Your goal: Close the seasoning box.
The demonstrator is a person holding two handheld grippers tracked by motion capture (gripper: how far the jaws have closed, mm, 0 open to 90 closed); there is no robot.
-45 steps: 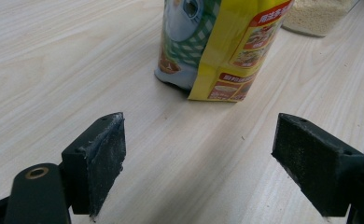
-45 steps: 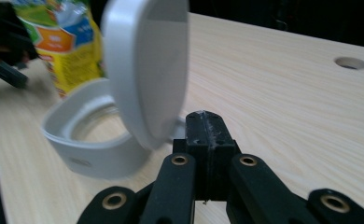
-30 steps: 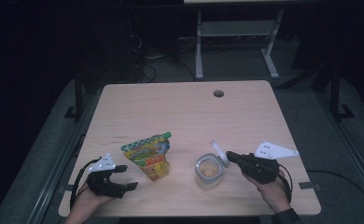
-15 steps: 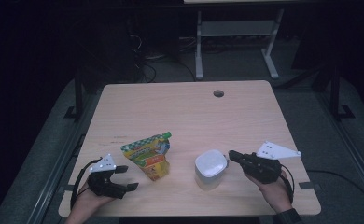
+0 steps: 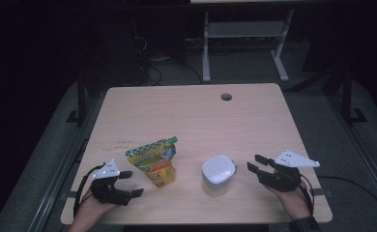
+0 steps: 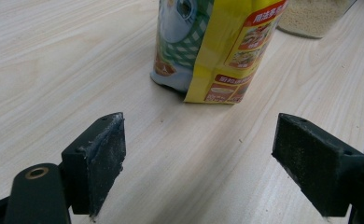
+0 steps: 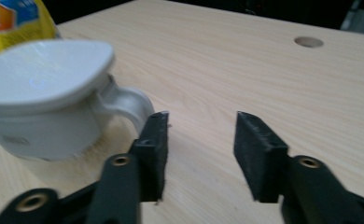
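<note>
A yellow and green food pouch (image 5: 153,162) stands upright near the table's front left. To its right is a clear jar (image 5: 218,173) with its white flip lid (image 7: 45,70) down. My left gripper (image 5: 134,183) rests open at the front left, aimed at the pouch (image 6: 217,42) with bare table between its jaws (image 6: 199,158). My right gripper (image 5: 253,162) sits just right of the jar. Its jaws have just been opening and nothing is between them (image 7: 201,140). The lid's tab (image 7: 126,105) lies close beside one pad.
The wooden table (image 5: 196,121) has a cable hole (image 5: 226,96) near its far edge. Dark floor, a white frame (image 5: 244,43) and cables lie beyond it. The jar's grainy filling (image 6: 313,14) shows behind the pouch in the left gripper view.
The jar's lid, raised a second ago, now lies flat on the jar. My right gripper has opened and drawn back to the right. The left gripper has stayed put.
</note>
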